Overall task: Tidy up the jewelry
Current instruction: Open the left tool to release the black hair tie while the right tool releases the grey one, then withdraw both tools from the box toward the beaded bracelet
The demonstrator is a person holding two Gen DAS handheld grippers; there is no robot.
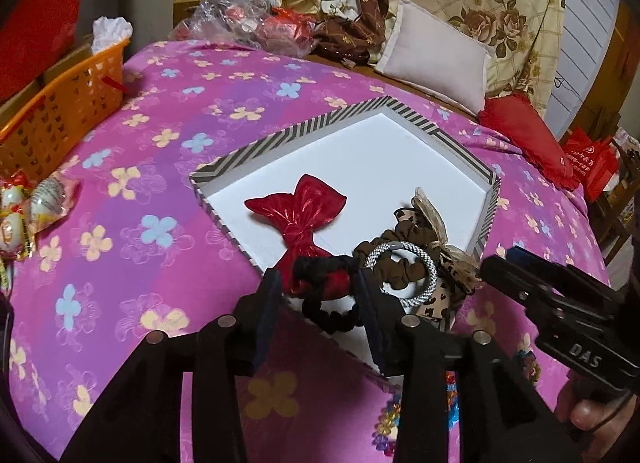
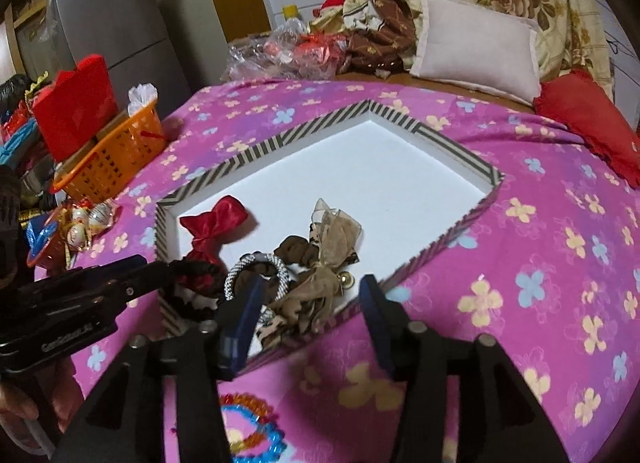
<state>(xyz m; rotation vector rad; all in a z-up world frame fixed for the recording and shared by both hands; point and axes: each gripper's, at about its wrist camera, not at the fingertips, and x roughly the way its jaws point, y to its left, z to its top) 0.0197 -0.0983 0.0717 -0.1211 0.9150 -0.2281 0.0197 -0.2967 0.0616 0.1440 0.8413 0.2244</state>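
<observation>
A striped box lid [image 1: 280,135] [image 2: 256,151] with a white floor lies on the pink flowered bedspread. In it are a red bow [image 1: 304,207] [image 2: 212,227], a black scrunchie [image 1: 328,315] [image 2: 192,295], a silver hair tie [image 1: 424,263] [image 2: 240,271] and a brown leopard scrunchie with a sheer bow [image 1: 432,223] [image 2: 324,259]. My left gripper [image 1: 316,283] is open, its fingers on either side of the black scrunchie. My right gripper [image 2: 308,291] is open over the brown scrunchie at the lid's near corner. A colourful bead bracelet [image 2: 248,427] lies on the bedspread below it.
An orange basket [image 1: 60,111] [image 2: 112,159] stands at the bed's left edge with wrapped ornaments [image 1: 24,207] [image 2: 84,223] beside it. Plastic bags [image 2: 280,51], a white pillow [image 2: 476,43] and a red cushion [image 2: 588,119] lie at the back.
</observation>
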